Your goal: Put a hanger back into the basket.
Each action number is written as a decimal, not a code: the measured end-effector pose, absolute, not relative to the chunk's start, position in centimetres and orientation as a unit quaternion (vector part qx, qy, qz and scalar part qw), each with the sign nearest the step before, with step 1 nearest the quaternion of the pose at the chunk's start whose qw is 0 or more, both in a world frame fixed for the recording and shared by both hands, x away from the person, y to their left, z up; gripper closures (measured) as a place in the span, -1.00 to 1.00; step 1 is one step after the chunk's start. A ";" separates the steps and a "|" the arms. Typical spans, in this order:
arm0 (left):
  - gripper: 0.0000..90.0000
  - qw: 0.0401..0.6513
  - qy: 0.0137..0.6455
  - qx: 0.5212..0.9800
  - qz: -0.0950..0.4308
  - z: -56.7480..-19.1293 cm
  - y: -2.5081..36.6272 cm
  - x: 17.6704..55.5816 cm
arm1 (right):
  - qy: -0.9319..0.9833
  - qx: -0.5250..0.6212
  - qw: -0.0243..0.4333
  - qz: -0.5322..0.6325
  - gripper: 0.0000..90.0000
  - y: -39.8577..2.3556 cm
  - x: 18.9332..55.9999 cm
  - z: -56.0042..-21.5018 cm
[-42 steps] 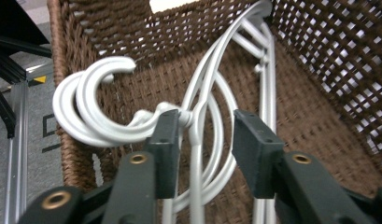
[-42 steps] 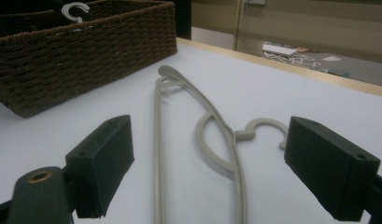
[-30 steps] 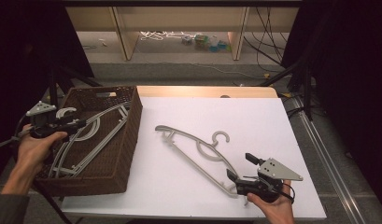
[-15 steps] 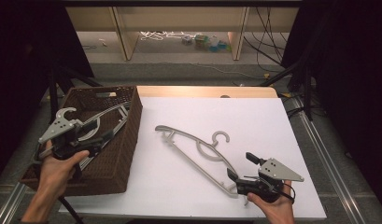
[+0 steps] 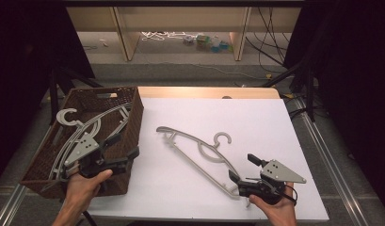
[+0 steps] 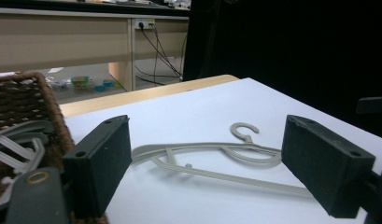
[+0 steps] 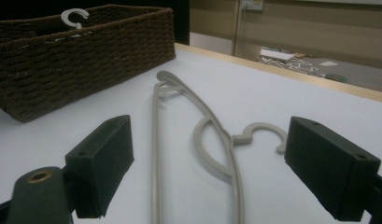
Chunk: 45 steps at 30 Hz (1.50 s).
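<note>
A grey plastic hanger point(image 5: 199, 153) lies flat on the white table top point(image 5: 256, 122), its hook pointing away from me. A brown wicker basket point(image 5: 136, 108) at the left holds several more grey hangers point(image 5: 82, 129). My left gripper point(image 5: 125, 146) hovers over the basket's near right corner, aimed at the loose hanger point(image 6: 216, 158). Its jaws have just been opening and stand open with nothing between them. My right gripper point(image 5: 242, 166) rests near the front edge at the hanger's near end, open, and the hanger point(image 7: 212, 144) lies ahead of its jaws, untouched.
A strip of bare wooden table edge point(image 5: 204, 92) shows behind the white top. Beyond it stand shelf uprights point(image 5: 124, 37) with small clutter point(image 5: 199, 40) on the floor. Dark stands and cables point(image 5: 298, 70) flank the table. The basket wall point(image 7: 86, 51) rises at the left.
My left hand has moved right, from the basket's far left side to its near right corner, and its jaws stand wider. The right gripper and the loose hanger have not moved.
</note>
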State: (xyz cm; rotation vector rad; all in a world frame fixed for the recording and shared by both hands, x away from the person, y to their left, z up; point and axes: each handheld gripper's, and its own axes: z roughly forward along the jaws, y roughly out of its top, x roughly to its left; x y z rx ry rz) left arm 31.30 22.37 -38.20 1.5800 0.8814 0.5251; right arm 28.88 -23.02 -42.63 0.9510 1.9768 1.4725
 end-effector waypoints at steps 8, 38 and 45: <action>-0.65 0.586 0.376 0.680 0.229 -39.7 21.2 30.9 | 0.727 0.347 0.245 0.539 -0.64 -23.0 28.9 -42.6; -0.64 0.581 0.349 0.696 0.238 -42.9 19.5 29.9 | 0.764 0.350 0.216 0.496 -0.64 -23.4 30.4 -43.5; -0.64 0.580 0.341 0.698 0.245 -43.0 19.3 29.6 | 0.806 0.353 0.199 0.431 -0.63 -23.5 32.4 -43.9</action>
